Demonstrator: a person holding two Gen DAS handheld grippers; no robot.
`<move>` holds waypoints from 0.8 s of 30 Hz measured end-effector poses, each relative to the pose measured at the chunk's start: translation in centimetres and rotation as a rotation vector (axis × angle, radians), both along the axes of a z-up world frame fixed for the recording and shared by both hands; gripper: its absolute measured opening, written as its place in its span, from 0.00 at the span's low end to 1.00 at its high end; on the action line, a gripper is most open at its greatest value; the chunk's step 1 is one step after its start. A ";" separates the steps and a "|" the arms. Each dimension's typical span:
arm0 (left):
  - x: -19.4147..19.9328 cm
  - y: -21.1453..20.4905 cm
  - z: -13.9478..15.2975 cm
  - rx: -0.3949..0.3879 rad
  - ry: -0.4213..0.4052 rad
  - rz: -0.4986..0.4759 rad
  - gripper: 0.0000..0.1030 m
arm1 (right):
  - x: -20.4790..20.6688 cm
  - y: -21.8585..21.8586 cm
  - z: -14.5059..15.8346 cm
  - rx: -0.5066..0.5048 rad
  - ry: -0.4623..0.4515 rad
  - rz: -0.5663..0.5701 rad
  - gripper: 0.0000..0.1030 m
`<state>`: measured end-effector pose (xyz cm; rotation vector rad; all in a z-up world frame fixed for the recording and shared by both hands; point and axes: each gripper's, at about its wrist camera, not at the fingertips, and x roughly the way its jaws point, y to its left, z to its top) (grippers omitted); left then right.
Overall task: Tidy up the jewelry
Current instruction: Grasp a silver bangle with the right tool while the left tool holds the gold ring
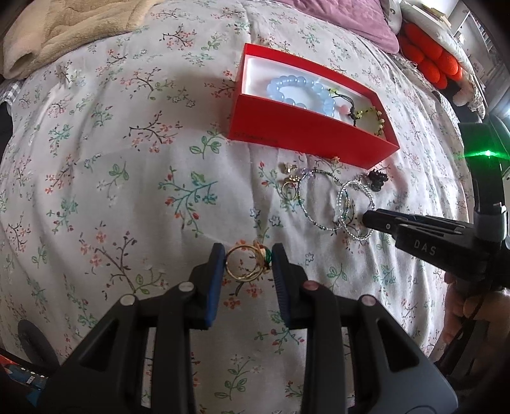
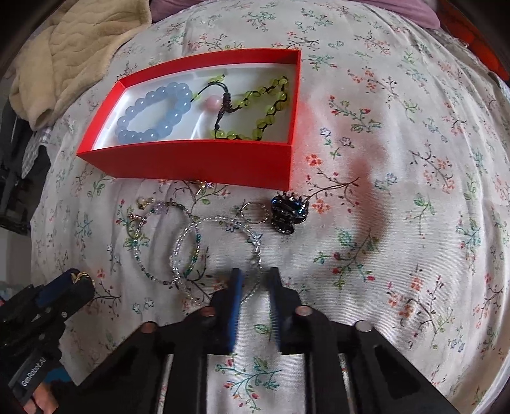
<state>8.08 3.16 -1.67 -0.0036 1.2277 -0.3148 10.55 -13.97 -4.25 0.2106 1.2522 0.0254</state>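
- The bed carries everything, under a white cover printed with small flowers; a beige blanket lies bunched at its far left corner, well beyond the red box.
- The red box sits open on the bed, white inside.
- Inside the red box, a pale blue bead bracelet lies at the left end, and a green bead bracelet on dark cord at the right end, with a pink bead between them.
- Just in front of the red box, on the cover, lie two thin beaded bangles that overlap, a dark blue hair clip to their right, and a few small pieces at their left, too small to tell.
- The left claw, well in front of the red box, is clenched on a gold ring with a green detail, pinched between its blue pads.
- The right claw hovers at the near edge of the bangles, its fingers parted by a narrow gap; a strand of one bangle shows in that gap, but I cannot tell whether it is grasped.
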 end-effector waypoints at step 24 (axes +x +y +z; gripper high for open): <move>0.1 -0.2 0.1 0.000 -0.002 -0.010 0.31 | -2.0 -3.0 2.1 0.071 -0.035 0.016 0.06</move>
